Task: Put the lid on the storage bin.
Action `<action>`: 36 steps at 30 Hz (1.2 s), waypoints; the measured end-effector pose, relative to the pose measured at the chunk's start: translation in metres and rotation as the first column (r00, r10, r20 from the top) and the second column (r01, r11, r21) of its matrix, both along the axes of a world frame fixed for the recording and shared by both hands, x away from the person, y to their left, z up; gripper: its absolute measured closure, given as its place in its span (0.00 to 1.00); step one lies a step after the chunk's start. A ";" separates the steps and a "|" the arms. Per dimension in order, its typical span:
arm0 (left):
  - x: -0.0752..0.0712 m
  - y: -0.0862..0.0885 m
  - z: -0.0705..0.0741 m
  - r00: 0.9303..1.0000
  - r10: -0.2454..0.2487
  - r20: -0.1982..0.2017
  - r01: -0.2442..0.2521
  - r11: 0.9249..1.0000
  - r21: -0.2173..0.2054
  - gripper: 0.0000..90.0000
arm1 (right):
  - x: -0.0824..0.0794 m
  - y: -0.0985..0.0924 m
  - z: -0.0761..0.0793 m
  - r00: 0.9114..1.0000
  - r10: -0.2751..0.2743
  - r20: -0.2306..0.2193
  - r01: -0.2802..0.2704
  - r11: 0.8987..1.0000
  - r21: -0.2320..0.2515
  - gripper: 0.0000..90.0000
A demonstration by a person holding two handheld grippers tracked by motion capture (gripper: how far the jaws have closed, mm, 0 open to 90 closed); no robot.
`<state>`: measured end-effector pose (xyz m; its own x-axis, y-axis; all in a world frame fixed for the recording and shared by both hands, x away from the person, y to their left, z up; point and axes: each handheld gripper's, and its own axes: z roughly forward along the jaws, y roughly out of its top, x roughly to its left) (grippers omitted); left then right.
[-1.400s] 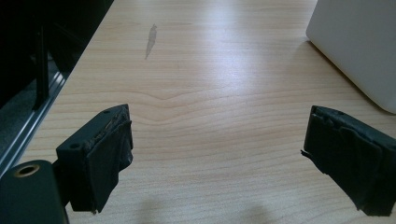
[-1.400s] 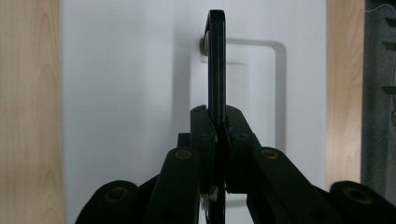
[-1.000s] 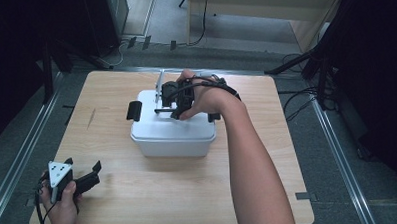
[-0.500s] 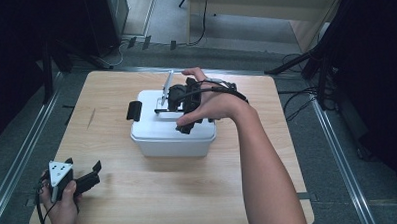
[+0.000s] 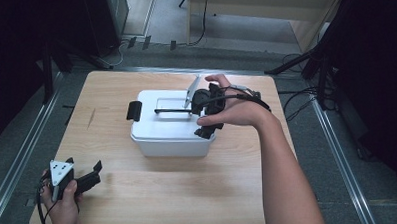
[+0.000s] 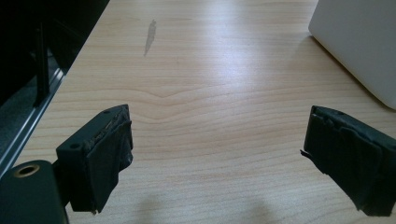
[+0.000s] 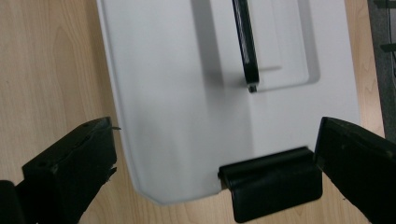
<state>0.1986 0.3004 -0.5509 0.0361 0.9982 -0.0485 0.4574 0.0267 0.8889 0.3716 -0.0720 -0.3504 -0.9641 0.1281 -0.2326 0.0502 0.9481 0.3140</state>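
Note:
A white lidded box [image 5: 167, 135] stands mid-table with a thin black handle [image 5: 171, 111] lying along its lid and a black latch [image 5: 132, 110] on its left end. My right gripper [image 5: 204, 114] hovers over the box's right end. In the right gripper view its jaws have just been opening and now stand wide apart, with nothing pressed between them [image 7: 215, 135]. Below them are the lid [image 7: 173, 93], the handle's tip [image 7: 246, 46] and the near-end latch [image 7: 271, 186]. My left gripper [image 5: 86, 180] rests at the table's front left, open [image 6: 217, 140] over bare wood.
The wooden table [image 5: 229, 191] has free room in front of the box and to its left. A corner of the box [image 6: 359, 42] lies ahead and to the right of the left gripper. Cables and dark stands surround the table on the floor.
My right hand has moved from the handle at the lid's middle toward the box's right end, and its jaws have spread. The left hand stays where it was.

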 end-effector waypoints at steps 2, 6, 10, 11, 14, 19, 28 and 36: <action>0.000 0.000 0.000 1.000 0.000 0.001 0.000 1.000 0.004 0.09 | -0.002 -0.006 0.002 1.000 -0.010 0.002 0.010 1.000 0.011 0.00; 0.000 0.000 0.000 1.000 0.000 -0.005 0.000 1.000 0.000 0.09 | -0.006 -0.019 0.004 1.000 -0.024 0.012 0.024 0.999 0.022 0.00; 0.000 0.000 0.000 1.000 -0.001 -0.004 0.001 1.000 0.002 0.09 | -0.010 -0.033 0.005 0.999 -0.042 0.015 0.042 0.999 0.026 0.00; 0.000 0.000 0.000 1.000 -0.001 -0.004 0.001 1.000 0.003 0.09 | -0.011 -0.038 0.005 0.999 -0.048 0.014 0.048 0.999 0.026 0.00; 0.000 0.000 0.000 1.000 -0.003 -0.004 0.003 1.000 0.004 0.09 | -0.014 -0.048 0.005 0.998 -0.064 0.020 0.063 0.997 0.033 0.00; 0.000 0.000 0.000 1.000 -0.003 -0.001 0.003 1.000 0.004 0.09 | -0.020 -0.066 0.002 0.996 -0.089 0.020 0.088 0.995 0.046 0.00; 0.000 0.000 0.000 1.000 -0.003 -0.001 0.003 1.000 0.007 0.09 | -0.027 -0.097 -0.011 0.990 -0.142 0.016 0.141 0.989 0.049 0.00; 0.000 0.000 0.000 1.000 -0.003 0.001 0.003 1.000 0.004 0.09 | -0.033 -0.122 -0.030 0.981 -0.192 0.020 0.190 0.979 0.080 0.00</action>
<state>0.1983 0.3002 -0.5510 0.0390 0.9983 -0.0440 0.4564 0.0214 0.8895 0.3386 -0.1942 -0.3802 -0.9136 0.3278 -0.2407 0.2182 0.8946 0.3900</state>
